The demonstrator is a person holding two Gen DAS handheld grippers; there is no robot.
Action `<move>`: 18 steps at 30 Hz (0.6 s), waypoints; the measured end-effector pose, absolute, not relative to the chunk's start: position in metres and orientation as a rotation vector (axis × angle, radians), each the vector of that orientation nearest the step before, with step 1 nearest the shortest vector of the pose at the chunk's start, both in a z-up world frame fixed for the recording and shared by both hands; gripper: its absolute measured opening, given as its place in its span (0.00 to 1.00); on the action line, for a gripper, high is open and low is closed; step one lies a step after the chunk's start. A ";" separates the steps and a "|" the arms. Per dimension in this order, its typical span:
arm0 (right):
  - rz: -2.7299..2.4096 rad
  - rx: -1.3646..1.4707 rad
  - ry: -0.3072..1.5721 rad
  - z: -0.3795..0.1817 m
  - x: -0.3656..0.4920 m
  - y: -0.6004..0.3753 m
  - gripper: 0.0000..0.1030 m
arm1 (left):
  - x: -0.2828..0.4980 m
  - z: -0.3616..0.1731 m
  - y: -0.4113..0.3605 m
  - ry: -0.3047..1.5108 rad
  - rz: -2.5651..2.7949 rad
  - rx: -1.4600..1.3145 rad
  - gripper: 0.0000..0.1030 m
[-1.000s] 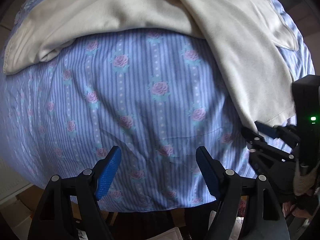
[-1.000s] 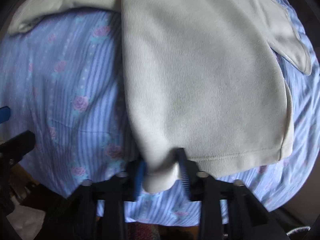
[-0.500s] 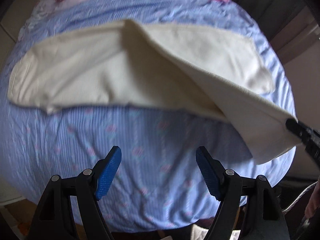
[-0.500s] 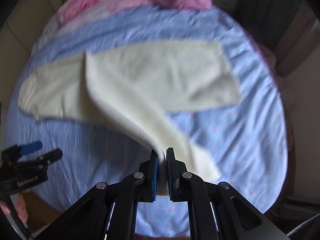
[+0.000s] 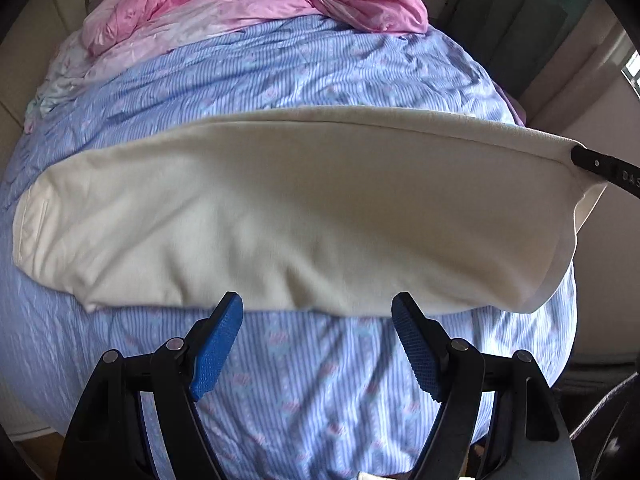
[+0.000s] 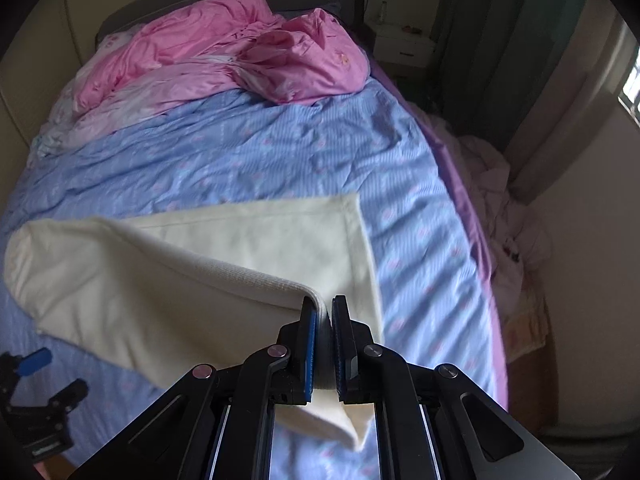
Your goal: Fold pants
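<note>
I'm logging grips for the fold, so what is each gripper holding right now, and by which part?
Right gripper pinches the cream pants at a folded edge of a lifted leg end. Left gripper is open, holding nothing.

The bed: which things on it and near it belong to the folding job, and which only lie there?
For the job:
- cream pants
- right gripper, shut on the pants' lifted leg
- left gripper, open, holding nothing

Only lying there:
- blue floral sheet under the pants
- pink bedding, bunched at the far end
</note>
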State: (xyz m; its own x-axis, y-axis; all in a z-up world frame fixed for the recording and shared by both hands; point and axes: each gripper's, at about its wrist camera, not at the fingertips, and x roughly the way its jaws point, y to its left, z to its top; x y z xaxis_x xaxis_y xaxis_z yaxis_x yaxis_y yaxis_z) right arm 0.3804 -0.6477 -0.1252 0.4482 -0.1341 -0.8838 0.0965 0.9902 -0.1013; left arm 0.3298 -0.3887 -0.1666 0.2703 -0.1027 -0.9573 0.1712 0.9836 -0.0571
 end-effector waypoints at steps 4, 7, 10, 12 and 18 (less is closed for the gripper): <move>-0.134 -0.068 1.096 -0.125 0.410 -0.657 0.07 | 0.355 -0.170 -0.400 1.282 -0.191 0.066 0.74; -0.119 -0.087 1.086 -0.125 0.425 -0.660 0.07 | 0.383 -0.170 -0.407 1.257 -0.246 0.086 0.74; -0.105 -0.094 1.090 -0.130 0.433 -0.663 0.07 | 0.424 -0.166 -0.414 1.215 -0.378 0.165 0.82; -0.101 -0.097 1.093 -0.135 0.434 -0.665 0.07 | 0.452 -0.163 -0.422 1.209 -0.487 0.224 0.83; -0.107 -0.062 1.092 -0.140 0.436 -0.677 0.07 | 0.503 -0.181 -0.472 1.227 -0.751 0.549 0.86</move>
